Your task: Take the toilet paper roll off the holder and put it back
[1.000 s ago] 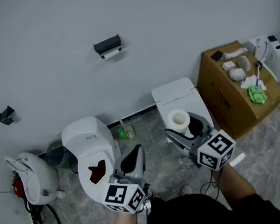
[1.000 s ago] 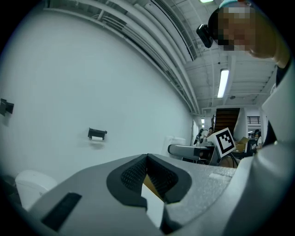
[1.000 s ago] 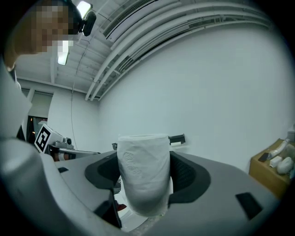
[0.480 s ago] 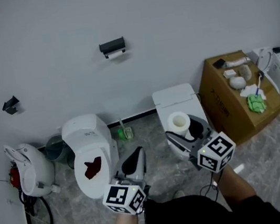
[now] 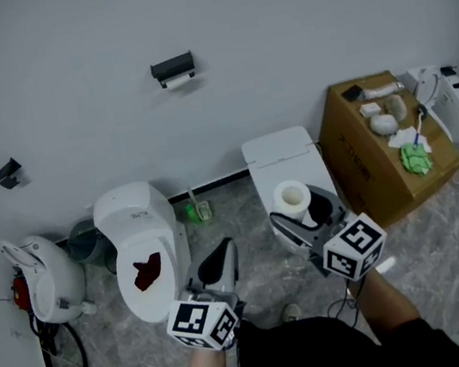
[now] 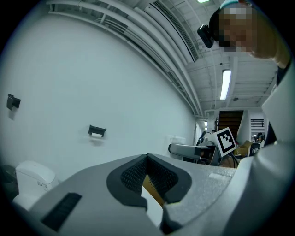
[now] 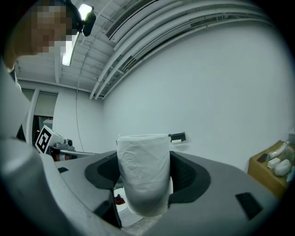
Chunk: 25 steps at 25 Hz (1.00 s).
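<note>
A white toilet paper roll (image 5: 292, 201) (image 7: 144, 173) stands upright between the jaws of my right gripper (image 5: 301, 215) (image 7: 144, 177), which is shut on it. The black holder (image 5: 173, 67) (image 7: 177, 137) (image 6: 97, 131) hangs on the white wall, far ahead of both grippers, with a scrap of white paper under it. My left gripper (image 5: 217, 263) (image 6: 147, 174) is shut with nothing in it, held low beside the right one.
A white toilet (image 5: 139, 241) with a dark red thing in its bowl stands at the left, a second white toilet (image 5: 280, 157) at the right. A cardboard box (image 5: 385, 152) bears small items. A white appliance (image 5: 46, 283) and a small black wall bracket (image 5: 7, 173) are at the left.
The view has shifted slightly: the wall holder and the toilets have drifted a little in the picture. Both grippers keep their places and the roll stays in the right one.
</note>
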Available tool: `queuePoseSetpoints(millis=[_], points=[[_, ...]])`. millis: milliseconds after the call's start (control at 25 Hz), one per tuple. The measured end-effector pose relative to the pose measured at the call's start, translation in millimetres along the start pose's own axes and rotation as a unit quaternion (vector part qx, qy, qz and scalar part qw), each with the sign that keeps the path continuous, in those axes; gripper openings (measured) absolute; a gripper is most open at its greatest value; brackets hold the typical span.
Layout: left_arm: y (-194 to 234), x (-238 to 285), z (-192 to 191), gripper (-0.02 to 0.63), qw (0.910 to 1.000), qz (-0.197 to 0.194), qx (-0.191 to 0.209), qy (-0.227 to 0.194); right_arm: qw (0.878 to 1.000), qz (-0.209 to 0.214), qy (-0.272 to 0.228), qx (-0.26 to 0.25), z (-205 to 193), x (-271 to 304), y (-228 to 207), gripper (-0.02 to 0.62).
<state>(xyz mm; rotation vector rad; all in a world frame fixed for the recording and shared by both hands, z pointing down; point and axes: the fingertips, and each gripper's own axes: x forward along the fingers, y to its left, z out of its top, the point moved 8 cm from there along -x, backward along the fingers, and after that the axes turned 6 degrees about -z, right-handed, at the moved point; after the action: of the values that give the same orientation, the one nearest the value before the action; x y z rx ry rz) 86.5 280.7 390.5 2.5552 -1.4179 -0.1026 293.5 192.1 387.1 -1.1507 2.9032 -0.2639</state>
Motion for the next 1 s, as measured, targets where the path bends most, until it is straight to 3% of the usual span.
queuePoseSetpoints(millis=[560, 1000], points=[[78, -9, 13, 0.003, 0.9999, 0.002, -0.016, 0.007, 1.0, -0.001, 0.021, 0.008, -7, 76, 24, 0.307], [199, -38, 33, 0.005, 0.9996, -0.001, -0.027, 0.012, 0.999, -0.008, 0.031, 0.015, -11, 191, 76, 0.307]])
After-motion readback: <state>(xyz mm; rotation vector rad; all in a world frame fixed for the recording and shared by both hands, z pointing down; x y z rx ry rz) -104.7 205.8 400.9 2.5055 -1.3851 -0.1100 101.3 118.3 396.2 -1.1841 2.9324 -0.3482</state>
